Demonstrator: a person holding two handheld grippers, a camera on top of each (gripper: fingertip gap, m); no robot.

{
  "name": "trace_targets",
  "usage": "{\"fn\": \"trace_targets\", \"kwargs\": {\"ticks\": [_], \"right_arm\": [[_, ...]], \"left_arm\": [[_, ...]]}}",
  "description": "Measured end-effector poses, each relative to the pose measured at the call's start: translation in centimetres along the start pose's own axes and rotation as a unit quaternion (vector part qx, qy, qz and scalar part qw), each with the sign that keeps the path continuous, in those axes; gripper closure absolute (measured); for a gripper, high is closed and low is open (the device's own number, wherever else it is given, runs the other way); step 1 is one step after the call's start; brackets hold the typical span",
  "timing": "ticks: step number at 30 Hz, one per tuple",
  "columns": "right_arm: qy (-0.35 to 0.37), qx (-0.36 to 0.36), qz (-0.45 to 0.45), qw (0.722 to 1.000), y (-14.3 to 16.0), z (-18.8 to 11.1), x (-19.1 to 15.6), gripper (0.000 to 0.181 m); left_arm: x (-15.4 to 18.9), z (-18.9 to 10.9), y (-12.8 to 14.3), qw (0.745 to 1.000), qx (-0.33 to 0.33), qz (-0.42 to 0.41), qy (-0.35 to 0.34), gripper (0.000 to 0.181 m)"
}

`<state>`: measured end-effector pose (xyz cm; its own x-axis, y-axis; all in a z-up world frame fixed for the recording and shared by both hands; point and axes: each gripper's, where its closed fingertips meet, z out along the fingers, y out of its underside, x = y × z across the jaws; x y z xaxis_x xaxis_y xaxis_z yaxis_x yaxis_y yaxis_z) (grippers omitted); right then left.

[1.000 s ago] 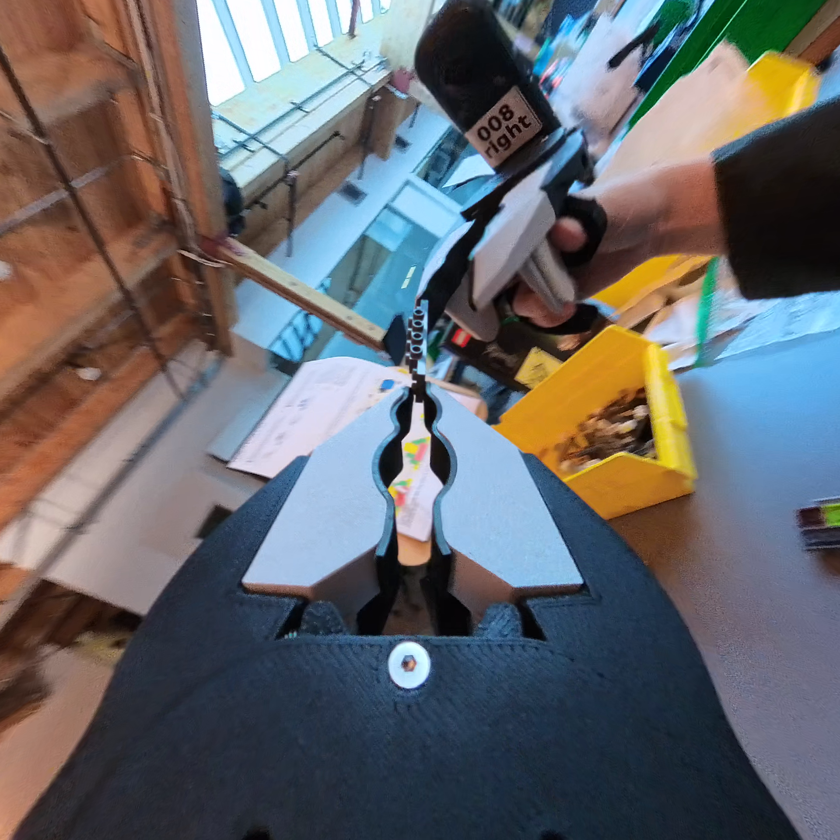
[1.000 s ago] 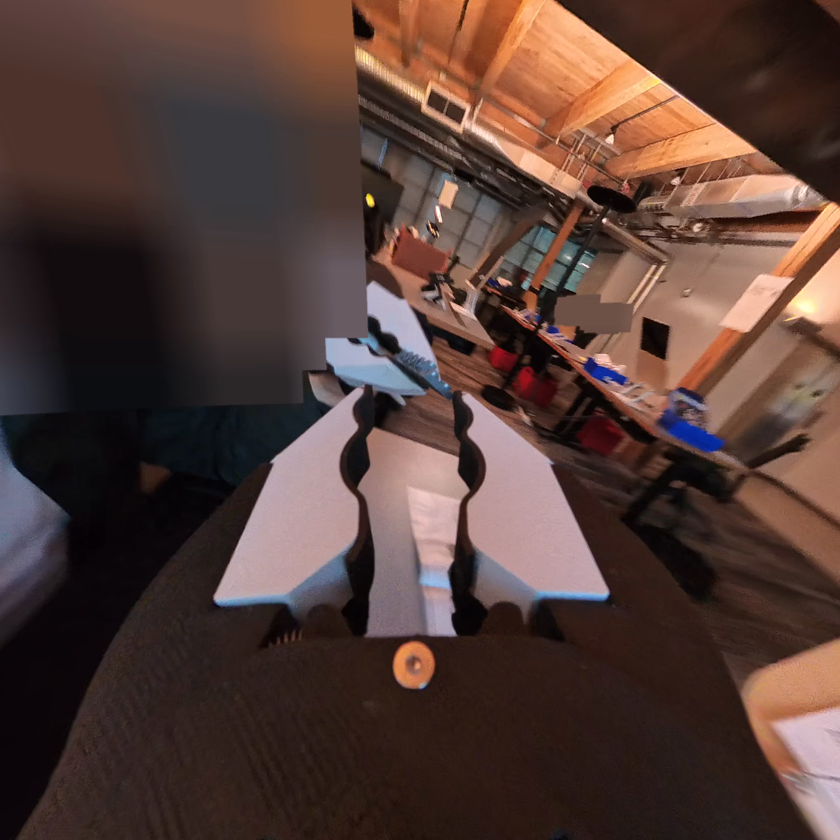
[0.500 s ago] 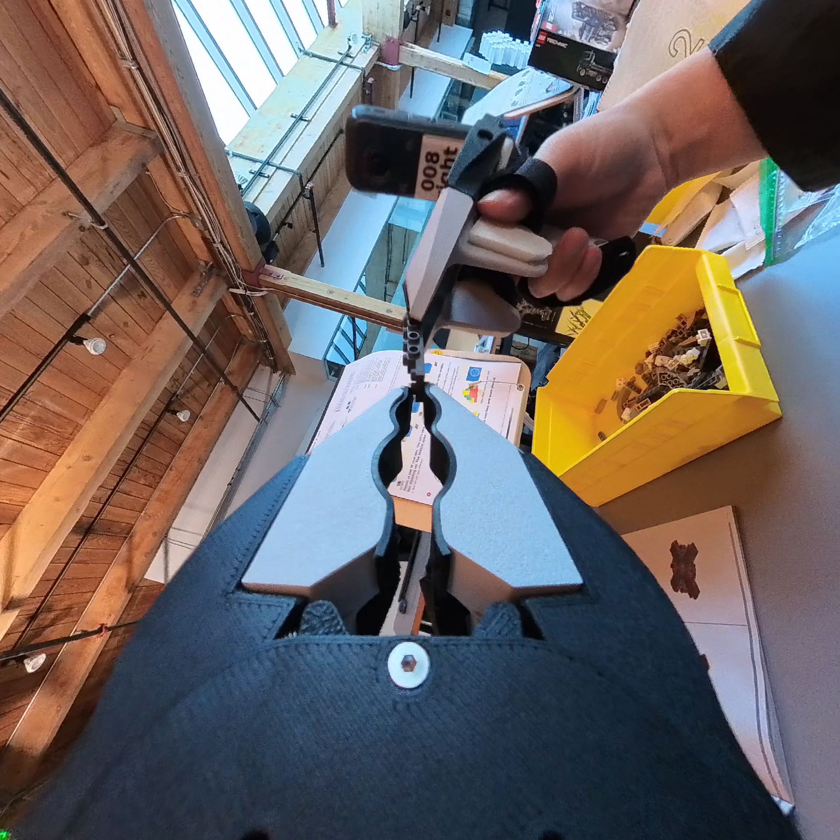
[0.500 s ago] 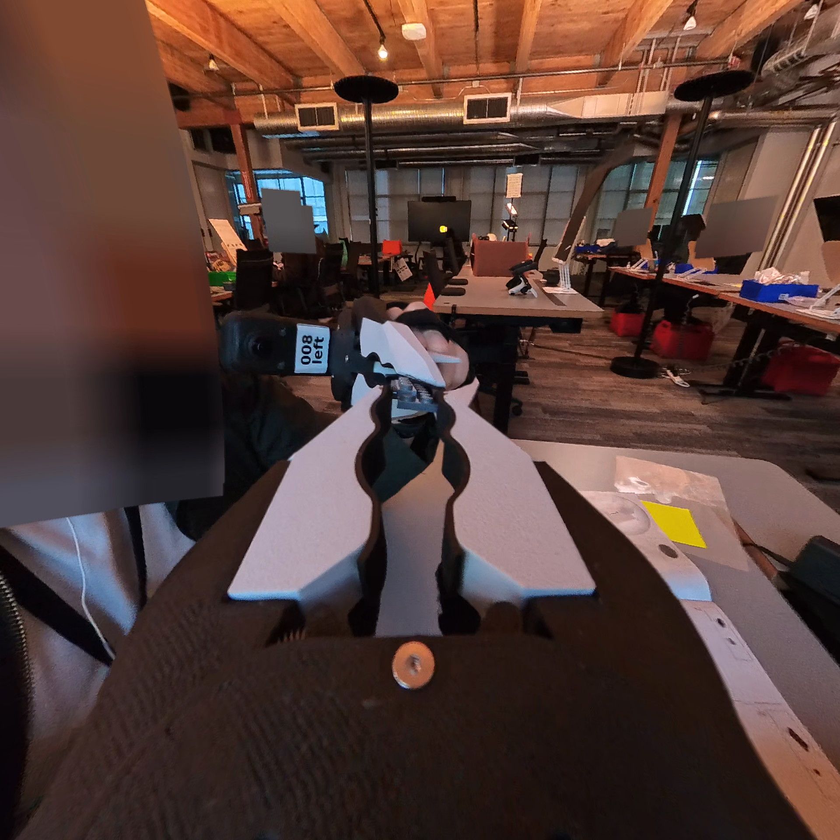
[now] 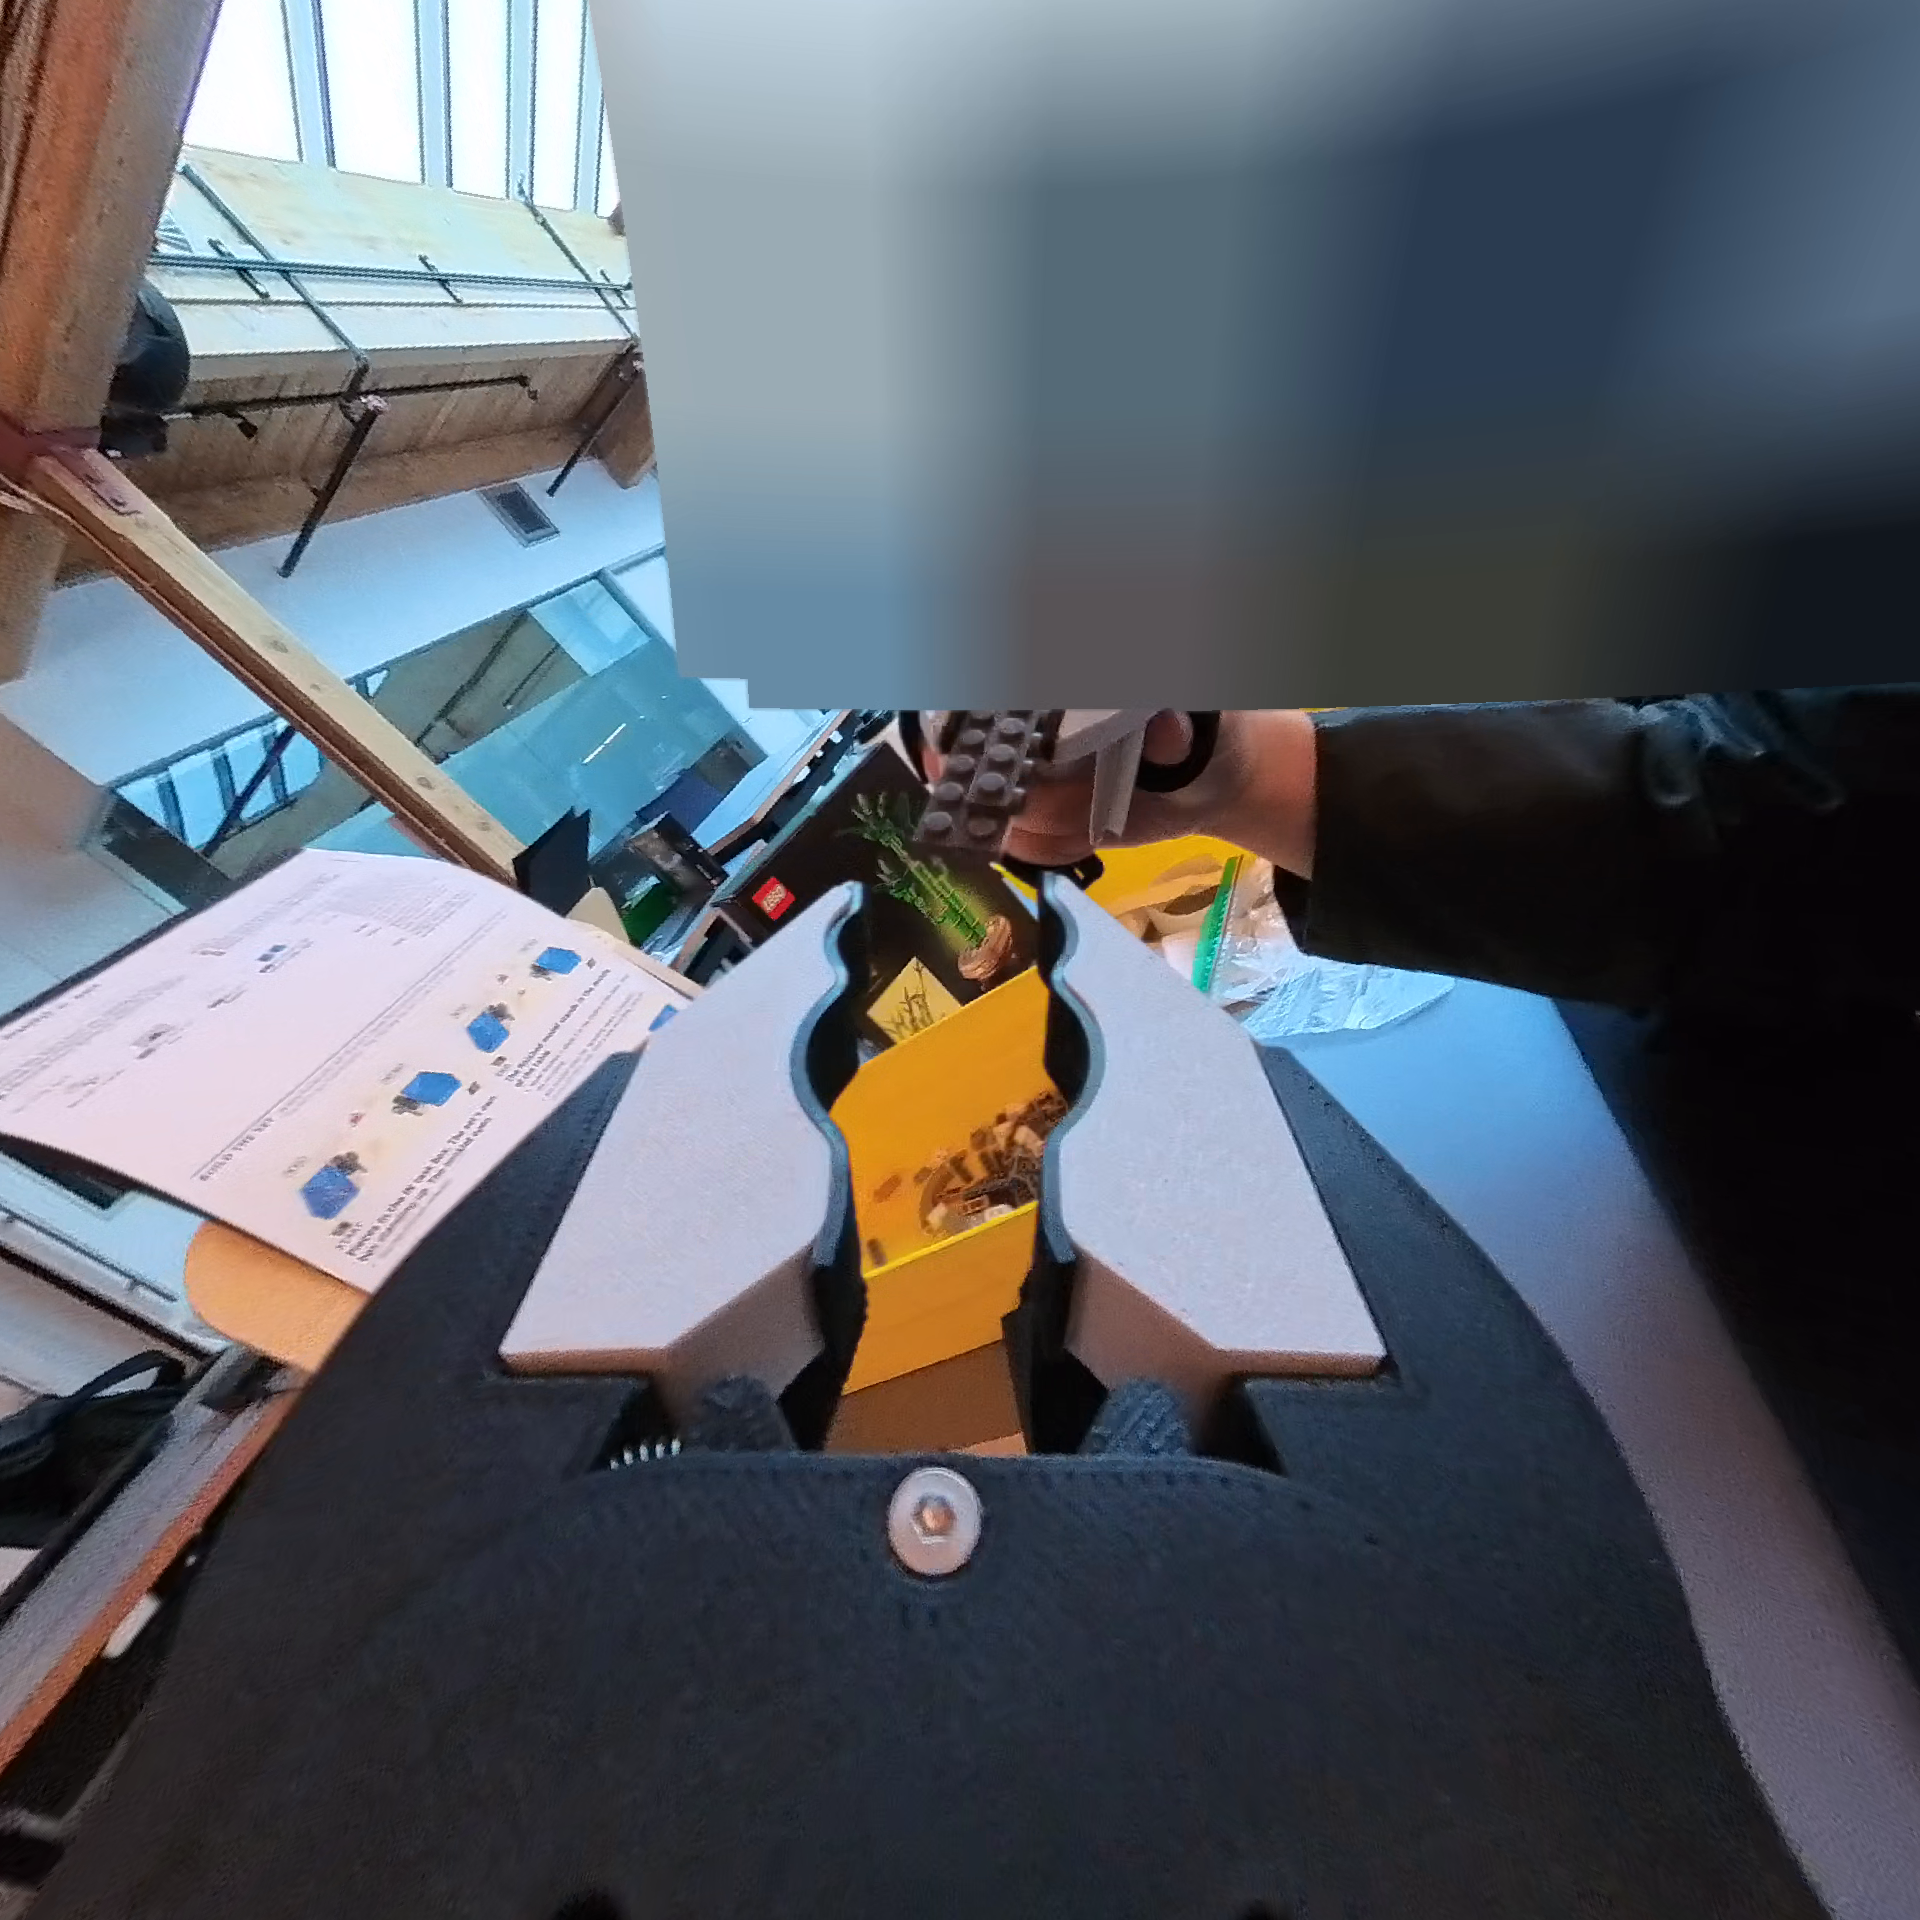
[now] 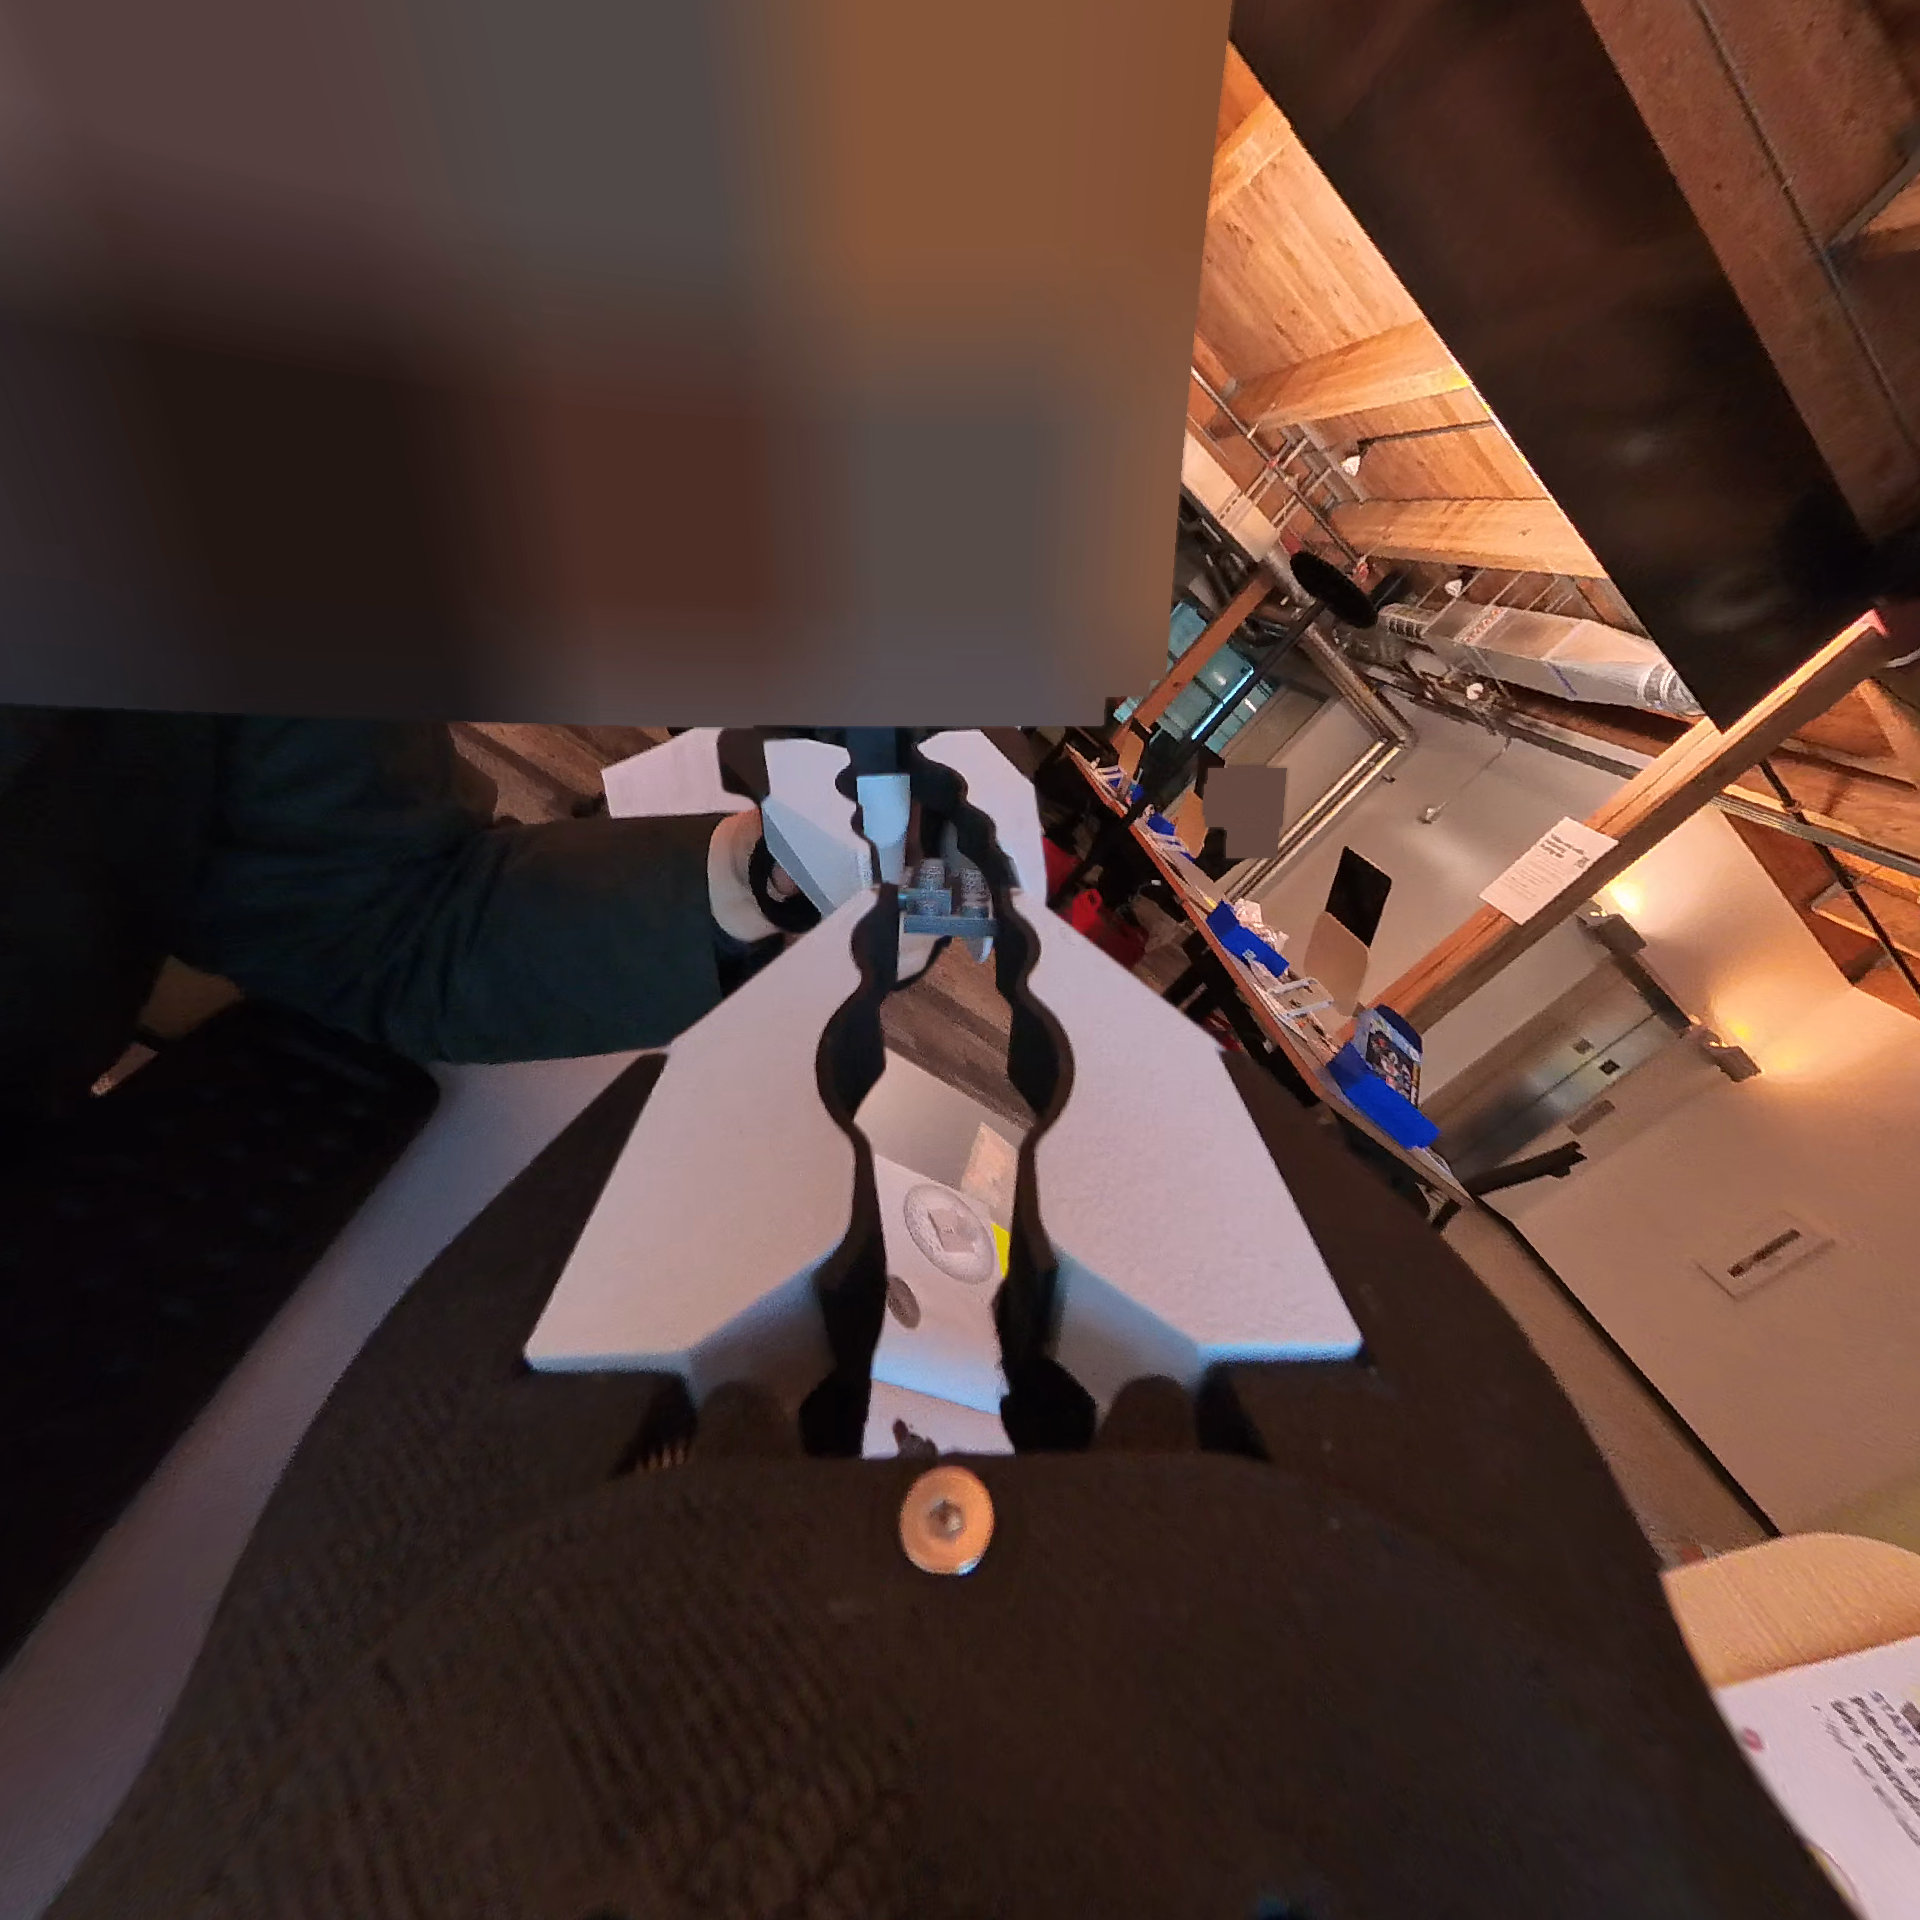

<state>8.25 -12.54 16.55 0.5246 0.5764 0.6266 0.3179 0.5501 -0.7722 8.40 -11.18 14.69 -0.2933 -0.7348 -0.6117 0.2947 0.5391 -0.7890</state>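
Observation:
In the left wrist view my left gripper is open and holds nothing. A flat dark grey studded brick plate hangs just beyond and above its tips. The plate is held by my right gripper, whose pale finger shows with a hand and a dark sleeve. In the right wrist view my right gripper is shut on the grey plate at its fingertips. The left gripper's white fingers stand close behind the plate.
A yellow bin of small brick parts sits on the grey table below the left gripper. A printed instruction sheet lies to the left, a black box and plastic bags behind. A black mat lies at the left in the right wrist view. Less than 4 cm separates the two grippers' tips.
My left gripper, shut on the dark plate earlier, has opened and let it go. My right gripper has closed on the plate and holds it now. Both views have swung round.

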Motion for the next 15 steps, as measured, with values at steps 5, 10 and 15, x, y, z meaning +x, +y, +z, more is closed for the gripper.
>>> {"fn": "trace_targets", "kwargs": {"ticks": [5,10,15], "right_arm": [[-0.01,0.027,0.065,0.998,-0.3,-0.4,0.4,0.164],[-0.019,0.058,0.14,0.988,-0.7,-0.8,1.1,0.165],[-0.034,0.084,0.19,0.978,-1.3,-0.9,1.4,0.165]], "left_arm": [[0.2,-0.1,-0.4,1.0,0.012,-0.018,0.012,0.156],[0.2,0.4,-0.3,0.998,0.014,-0.05,0.016,0.158],[-0.4,0.6,-0.9,0.996,0.03,-0.088,0.006,0.161]]}}
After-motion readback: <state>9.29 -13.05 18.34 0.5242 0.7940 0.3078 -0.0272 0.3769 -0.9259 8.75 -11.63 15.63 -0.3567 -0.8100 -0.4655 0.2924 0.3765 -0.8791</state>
